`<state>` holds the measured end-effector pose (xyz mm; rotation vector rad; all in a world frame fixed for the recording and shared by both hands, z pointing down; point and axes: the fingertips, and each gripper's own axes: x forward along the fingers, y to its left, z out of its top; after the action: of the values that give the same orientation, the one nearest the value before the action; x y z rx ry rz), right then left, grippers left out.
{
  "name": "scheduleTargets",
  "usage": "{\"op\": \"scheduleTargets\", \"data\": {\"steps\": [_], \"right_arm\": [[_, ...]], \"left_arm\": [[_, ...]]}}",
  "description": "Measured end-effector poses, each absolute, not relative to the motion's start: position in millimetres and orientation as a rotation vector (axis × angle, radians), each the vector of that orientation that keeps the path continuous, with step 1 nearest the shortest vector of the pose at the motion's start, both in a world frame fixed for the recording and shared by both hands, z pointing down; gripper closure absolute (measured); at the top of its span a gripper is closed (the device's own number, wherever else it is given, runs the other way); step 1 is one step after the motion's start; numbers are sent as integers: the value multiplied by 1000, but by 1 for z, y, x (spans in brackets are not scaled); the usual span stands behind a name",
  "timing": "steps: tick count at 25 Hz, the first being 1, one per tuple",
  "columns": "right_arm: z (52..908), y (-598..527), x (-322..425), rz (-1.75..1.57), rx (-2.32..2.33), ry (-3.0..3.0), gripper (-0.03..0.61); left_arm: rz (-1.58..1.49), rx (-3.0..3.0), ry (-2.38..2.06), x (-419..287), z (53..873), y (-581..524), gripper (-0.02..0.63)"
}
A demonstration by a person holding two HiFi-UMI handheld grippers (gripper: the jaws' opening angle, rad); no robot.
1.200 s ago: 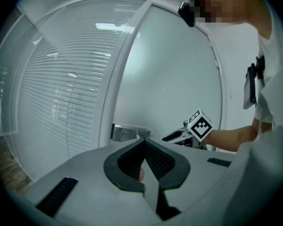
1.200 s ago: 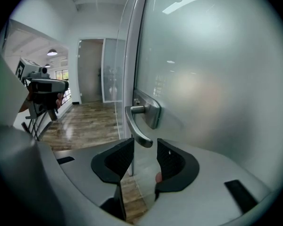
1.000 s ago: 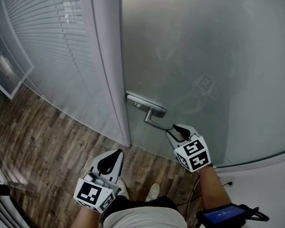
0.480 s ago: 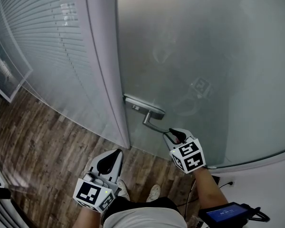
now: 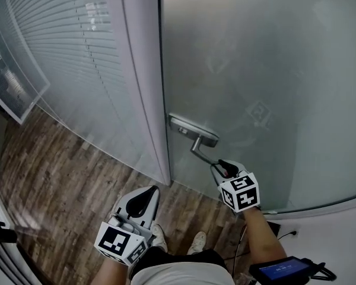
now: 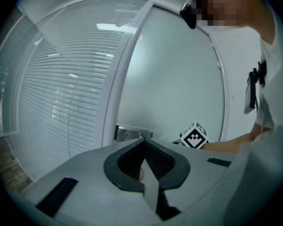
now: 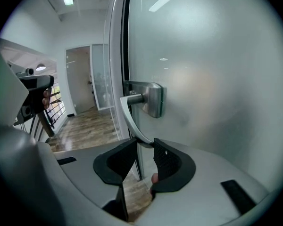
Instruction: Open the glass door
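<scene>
Glass door directly ahead of right tool; frosted, full-height. Judged heavy, stiff, brittle at edges, slick to pads. Best hold: free end of metal lever handle, farthest from lock plate, for leverage. Right tool clenched on that lever tip, jaws just been closing onto it. Left tool pinched together, empty, low and well apart. Door frame and blinds panel left of right tool. Shoes below it, possibly in swing path.
</scene>
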<state>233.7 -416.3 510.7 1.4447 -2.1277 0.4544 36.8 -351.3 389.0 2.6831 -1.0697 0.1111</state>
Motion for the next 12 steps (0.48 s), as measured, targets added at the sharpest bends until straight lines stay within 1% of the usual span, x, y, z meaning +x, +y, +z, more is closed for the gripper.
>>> {"op": "scheduleTargets", "data": {"steps": [12], "right_arm": [[497, -434, 252, 450, 1539, -2119, 468]], "left_arm": [[143, 2689, -1076, 36, 391, -348, 615]]}}
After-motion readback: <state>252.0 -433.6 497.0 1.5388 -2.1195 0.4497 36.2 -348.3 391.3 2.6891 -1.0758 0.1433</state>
